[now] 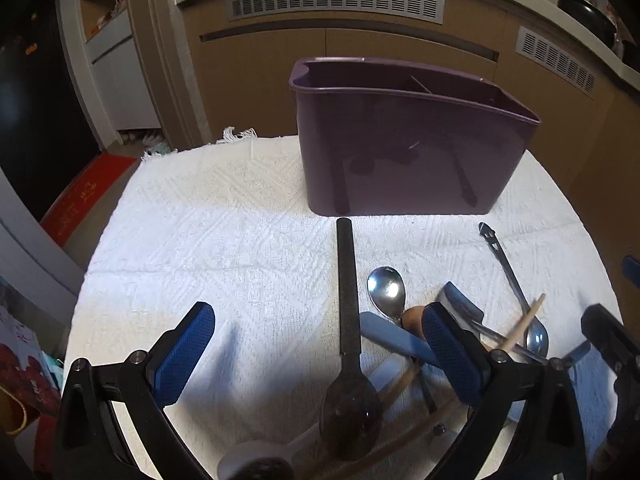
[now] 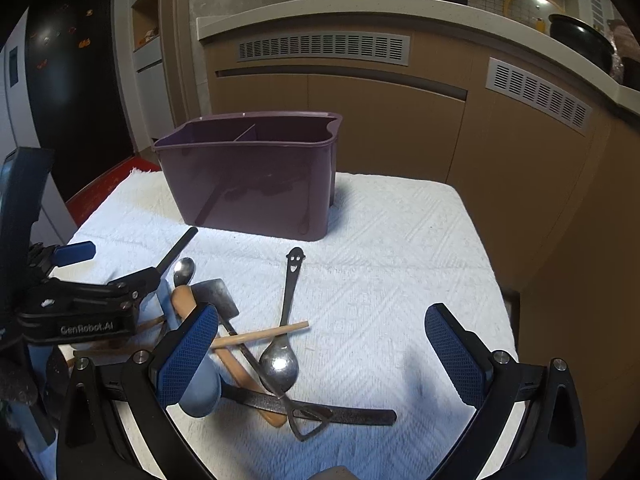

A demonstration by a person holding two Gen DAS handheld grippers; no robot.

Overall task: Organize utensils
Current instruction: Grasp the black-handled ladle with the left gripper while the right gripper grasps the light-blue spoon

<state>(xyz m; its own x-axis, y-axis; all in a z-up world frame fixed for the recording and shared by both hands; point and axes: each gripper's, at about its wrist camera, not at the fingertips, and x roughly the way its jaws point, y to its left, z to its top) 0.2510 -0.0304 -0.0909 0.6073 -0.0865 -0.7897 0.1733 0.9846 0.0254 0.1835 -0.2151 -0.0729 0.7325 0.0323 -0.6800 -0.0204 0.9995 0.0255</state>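
the left gripper (image 1: 320, 354) hangs over the white cloth (image 1: 200, 220) with its blue pads spread wide and nothing between them. straight ahead of it, in the gap between the pads, lies a dark spoon (image 1: 347, 344), handle pointing away toward the purple caddy (image 1: 408, 140) that stands upright at the far side of the cloth. just right of that spoon a shiny steel spoon (image 1: 386, 289) and a wooden chopstick (image 1: 524, 322) lie in a loose, crossing pile around the left gripper's right pad.

the right gripper (image 2: 320, 354) is also spread open and holds nothing. off its left pad sits the same pile: a wooden handle (image 2: 236, 364), a pale chopstick (image 2: 260, 335) lying across it, and a smiley-handled spoon (image 2: 286, 320) whose bowl lies nearer the gripper. a flat dark blade (image 2: 340, 414) lies crosswise closest to it. the caddy (image 2: 248, 176) stands ahead and to the left, its divider visible inside.
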